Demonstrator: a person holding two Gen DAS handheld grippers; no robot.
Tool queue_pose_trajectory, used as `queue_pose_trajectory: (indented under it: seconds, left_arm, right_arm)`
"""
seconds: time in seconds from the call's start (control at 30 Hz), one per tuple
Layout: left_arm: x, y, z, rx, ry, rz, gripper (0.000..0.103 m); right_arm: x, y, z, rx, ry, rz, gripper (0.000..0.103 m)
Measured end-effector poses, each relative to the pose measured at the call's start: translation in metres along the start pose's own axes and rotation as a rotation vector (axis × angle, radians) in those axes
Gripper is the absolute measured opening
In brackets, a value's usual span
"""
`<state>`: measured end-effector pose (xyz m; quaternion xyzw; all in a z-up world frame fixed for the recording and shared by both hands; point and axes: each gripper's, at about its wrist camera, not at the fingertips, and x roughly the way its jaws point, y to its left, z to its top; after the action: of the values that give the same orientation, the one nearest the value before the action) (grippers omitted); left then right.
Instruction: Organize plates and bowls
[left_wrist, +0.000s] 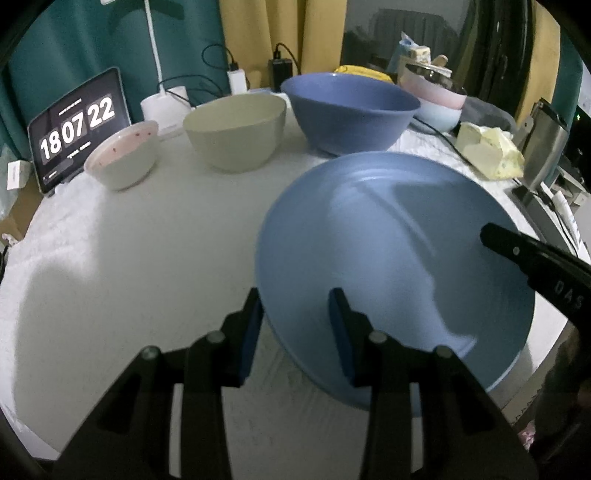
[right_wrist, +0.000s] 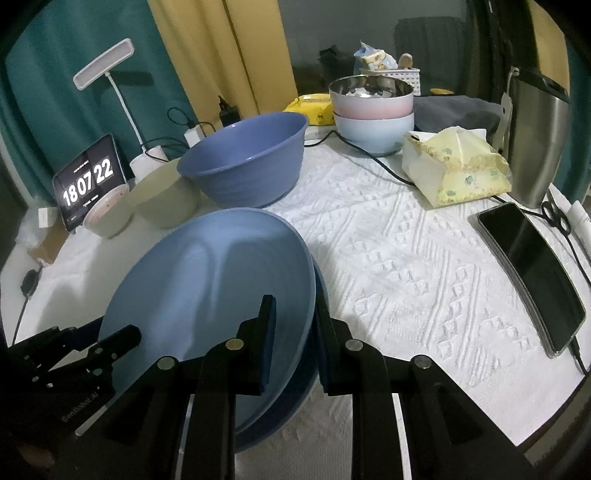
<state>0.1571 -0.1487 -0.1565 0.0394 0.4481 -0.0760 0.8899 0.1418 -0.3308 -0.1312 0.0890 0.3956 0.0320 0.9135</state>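
Note:
A light blue plate (left_wrist: 391, 254) (right_wrist: 207, 280) is held tilted above the white table, apparently with a darker plate (right_wrist: 295, 384) under it. My left gripper (left_wrist: 295, 325) straddles its near-left rim with the jaws partly apart. My right gripper (right_wrist: 293, 339) is shut on its right rim; a finger of it (left_wrist: 517, 254) shows in the left wrist view. Behind stand a big blue bowl (left_wrist: 351, 110) (right_wrist: 243, 158), a beige bowl (left_wrist: 236, 129) (right_wrist: 162, 195) and a small pink-rimmed bowl (left_wrist: 123, 158) (right_wrist: 107, 214).
A tablet clock (left_wrist: 79, 129) and a lamp base (left_wrist: 166, 103) stand at the back left. Stacked pink and pale blue bowls (right_wrist: 373, 114), a tissue pack (right_wrist: 454, 166), a steel flask (right_wrist: 535, 136), a phone (right_wrist: 532, 273) and cables lie on the right.

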Motion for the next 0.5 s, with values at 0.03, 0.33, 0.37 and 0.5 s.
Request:
queue_pose_trajectory:
  seconds: [0.03, 0.33, 0.37, 0.5]
  left_arm:
    - [0.001, 0.000, 0.000, -0.001, 0.001, -0.001, 0.038]
    - [-0.005, 0.008, 0.001, -0.025, -0.027, -0.022, 0.047]
    - [-0.005, 0.010, 0.001, -0.030, -0.026, -0.022, 0.047]
    - [-0.004, 0.016, 0.000, -0.046, -0.017, -0.021, 0.047]
  right_arm:
    - [0.000, 0.001, 0.000, 0.002, 0.000, -0.001, 0.022]
    - [0.005, 0.001, 0.002, 0.020, 0.017, -0.002, 0.024]
    - [0.005, 0.001, 0.002, 0.022, 0.019, -0.001, 0.025]
    - [0.006, 0.001, 0.003, 0.023, 0.024, 0.001, 0.029]
